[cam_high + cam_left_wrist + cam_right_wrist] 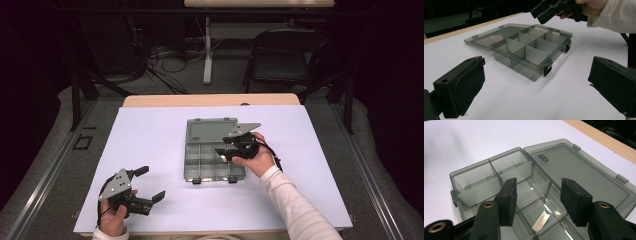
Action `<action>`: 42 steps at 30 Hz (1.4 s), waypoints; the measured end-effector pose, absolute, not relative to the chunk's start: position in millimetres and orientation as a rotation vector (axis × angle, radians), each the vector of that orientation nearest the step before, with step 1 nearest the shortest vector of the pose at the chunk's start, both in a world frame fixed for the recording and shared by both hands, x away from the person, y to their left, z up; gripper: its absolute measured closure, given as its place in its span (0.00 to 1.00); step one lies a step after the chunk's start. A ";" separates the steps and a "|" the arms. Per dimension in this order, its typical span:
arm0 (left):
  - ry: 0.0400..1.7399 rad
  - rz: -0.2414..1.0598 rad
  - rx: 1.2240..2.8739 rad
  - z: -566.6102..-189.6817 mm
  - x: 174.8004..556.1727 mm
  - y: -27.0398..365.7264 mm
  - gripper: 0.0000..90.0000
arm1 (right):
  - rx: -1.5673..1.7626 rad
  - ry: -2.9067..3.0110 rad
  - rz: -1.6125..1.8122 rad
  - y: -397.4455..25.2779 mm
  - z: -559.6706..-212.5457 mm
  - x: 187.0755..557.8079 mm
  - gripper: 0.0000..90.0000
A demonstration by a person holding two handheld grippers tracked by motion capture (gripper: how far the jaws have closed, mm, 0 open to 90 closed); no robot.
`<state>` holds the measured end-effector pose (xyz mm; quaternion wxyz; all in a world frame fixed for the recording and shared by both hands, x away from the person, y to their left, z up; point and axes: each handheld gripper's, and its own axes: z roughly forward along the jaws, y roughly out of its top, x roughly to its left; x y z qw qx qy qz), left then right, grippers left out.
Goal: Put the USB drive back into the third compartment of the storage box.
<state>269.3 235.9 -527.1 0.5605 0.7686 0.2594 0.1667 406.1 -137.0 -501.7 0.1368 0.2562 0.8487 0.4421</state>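
Matte black right tongs [537, 195] agape over translucent grey compartment box [499, 170]; left tongs [149, 183] agape.

At lower left of the high view, the left gripper [150, 184] is showing black jaws, a grey three-cornered plate and a black cable. At centre right, the right gripper [221, 151] is matching it. Brass rivets are glinting on its jaw arms. A cream sleeve [295, 205] is covering the right forearm.

L gripper [150, 183] resting low w/ jaws spread wide; R gripper [223, 152] hovering, jaws parted, pointing left.
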 end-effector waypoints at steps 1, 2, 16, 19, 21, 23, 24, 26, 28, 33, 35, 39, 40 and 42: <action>0.609 0.393 1.812 -527.2 269.5 235.8 0.01 | 0.751 2.457 1.293 -137.9 -501.3 405.3 0.53; 0.609 0.393 1.813 -527.3 269.5 235.8 0.01 | 0.747 2.446 1.306 -139.2 -500.8 403.8 0.51; 0.614 0.394 1.807 -527.3 268.0 237.1 0.01 | 0.879 2.343 1.375 -156.4 -486.2 381.6 0.28; 0.616 0.397 1.806 -527.1 267.8 237.3 0.01 | 0.872 2.335 1.378 -161.4 -482.1 371.0 0.21; 0.616 0.397 1.806 -527.1 267.8 237.2 0.01 | 0.859 2.328 1.373 -164.1 -480.6 365.2 0.17; 0.615 0.396 1.806 -527.1 267.9 237.1 0.01 | 0.856 2.310 1.368 -167.5 -479.0 357.2 0.17; 0.614 0.395 1.806 -527.1 268.0 237.0 0.01 | 0.861 2.307 1.368 -169.1 -478.5 353.6 0.17; 0.613 0.396 1.807 -527.0 268.0 236.9 0.01 | 0.863 2.290 1.366 -171.9 -478.0 347.7 0.16; 0.615 0.397 1.806 -526.9 267.7 236.9 0.01 | 0.865 2.277 1.362 -175.5 -478.3 341.0 0.16; 0.616 0.397 1.805 -526.9 267.6 237.3 0.01 | 0.899 2.226 1.371 -190.2 -481.0 325.8 0.16; 0.615 0.398 1.805 -526.9 267.5 237.3 0.01 | 0.913 2.200 1.364 -197.2 -483.9 320.5 0.16; 0.617 0.398 1.806 -526.8 267.5 237.1 0.01 | 0.954 2.156 1.354 -212.4 -492.8 311.6 0.16; 0.617 0.398 1.806 -526.8 267.5 237.0 0.01 | 0.962 2.155 1.350 -215.4 -493.9 310.0 0.16; 0.615 0.399 1.807 -526.7 267.6 236.9 0.01 | 0.982 2.124 1.355 -222.6 -498.3 305.9 0.16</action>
